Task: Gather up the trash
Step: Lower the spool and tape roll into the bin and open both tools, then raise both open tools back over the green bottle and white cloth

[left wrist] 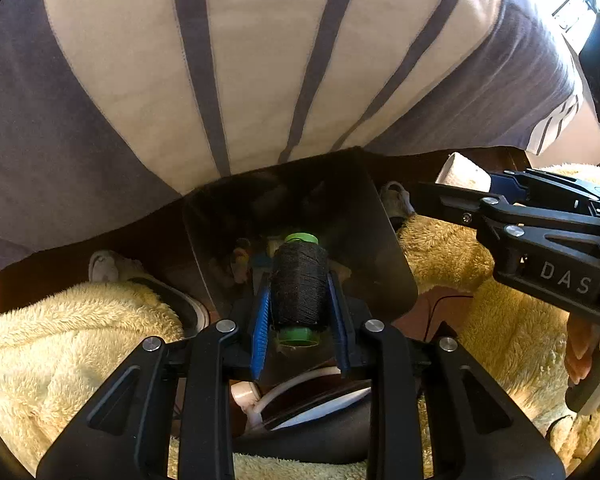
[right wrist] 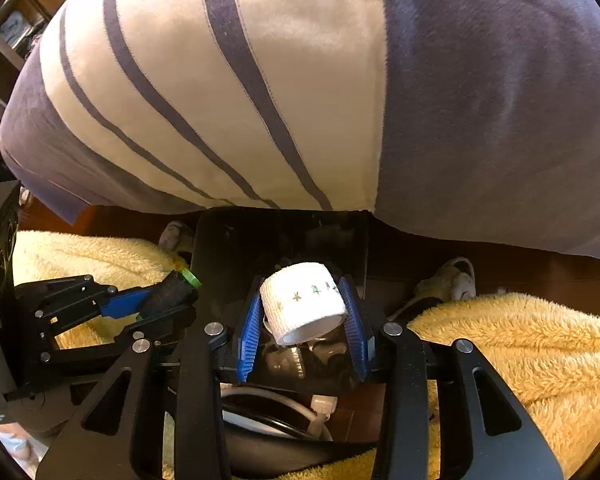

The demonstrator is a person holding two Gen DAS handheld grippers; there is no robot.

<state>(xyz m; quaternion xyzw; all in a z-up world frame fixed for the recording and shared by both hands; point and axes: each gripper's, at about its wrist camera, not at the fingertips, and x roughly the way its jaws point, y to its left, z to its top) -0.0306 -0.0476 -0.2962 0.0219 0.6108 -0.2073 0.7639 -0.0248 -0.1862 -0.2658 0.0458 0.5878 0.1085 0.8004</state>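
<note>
My left gripper [left wrist: 299, 278] is shut on a black thread spool [left wrist: 298, 300] with green ends, gripped lengthwise between the blue pads. It hangs right over the open mouth of a black bin [left wrist: 380, 248] with a few scraps inside. My right gripper [right wrist: 300, 282] is shut on a white roll [right wrist: 304, 300] with small printed stars, also above the bin [right wrist: 236, 248]. Each gripper shows in the other's view: the right gripper [left wrist: 460, 186] with the roll [left wrist: 458, 170] at the right, the left gripper [right wrist: 176, 298] with the spool [right wrist: 168, 290] at the left.
A person's striped top [left wrist: 260, 60] fills the upper half of both views. Legs in yellow fluffy trousers [left wrist: 60, 340] [right wrist: 520, 348] flank the bin, with slippers [left wrist: 108, 268] on a dark wooden floor. A white cable [left wrist: 292, 388] lies below the bin. A hand [left wrist: 584, 352] holds the right gripper's handle.
</note>
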